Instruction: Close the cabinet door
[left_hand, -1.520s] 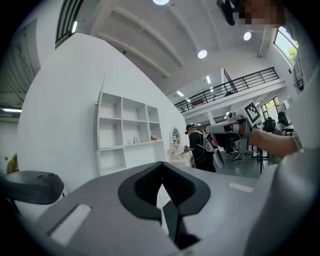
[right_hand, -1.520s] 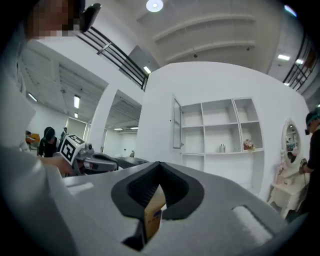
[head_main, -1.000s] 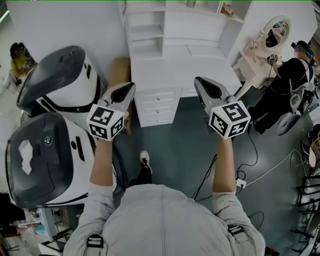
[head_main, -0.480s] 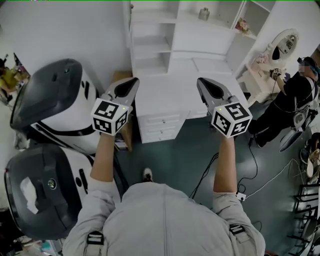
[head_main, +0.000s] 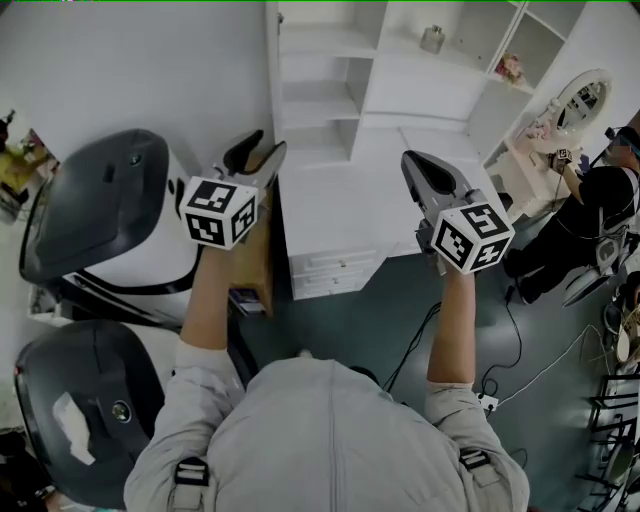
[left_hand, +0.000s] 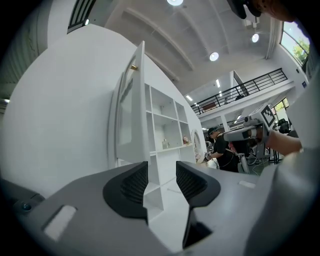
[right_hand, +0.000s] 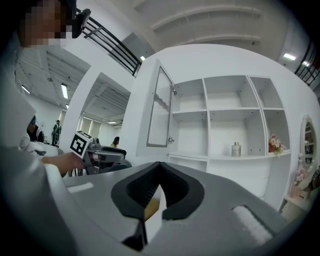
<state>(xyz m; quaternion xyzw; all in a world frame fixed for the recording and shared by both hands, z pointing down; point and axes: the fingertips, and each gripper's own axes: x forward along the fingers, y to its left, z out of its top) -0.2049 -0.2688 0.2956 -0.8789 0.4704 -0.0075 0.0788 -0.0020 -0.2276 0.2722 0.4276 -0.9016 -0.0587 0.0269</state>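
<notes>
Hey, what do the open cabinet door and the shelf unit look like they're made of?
Cabinet door: white painted frame, probably wood or fibreboard, around a greyish ribbed panel that looks like fluted glass or plastic. Shelf unit: smooth matte white board, likely painted or laminated wood; flat edges, no grain showing.

Small bottle (head_main: 432, 38), oval mirror (head_main: 585, 97)

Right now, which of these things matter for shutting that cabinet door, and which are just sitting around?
For the job: cabinet door, standing open; white cabinet; left gripper, jaws opening with nothing between; right gripper, shut.
Just lying about: bottle on a shelf; flowers; round mirror; drawers.
</notes>
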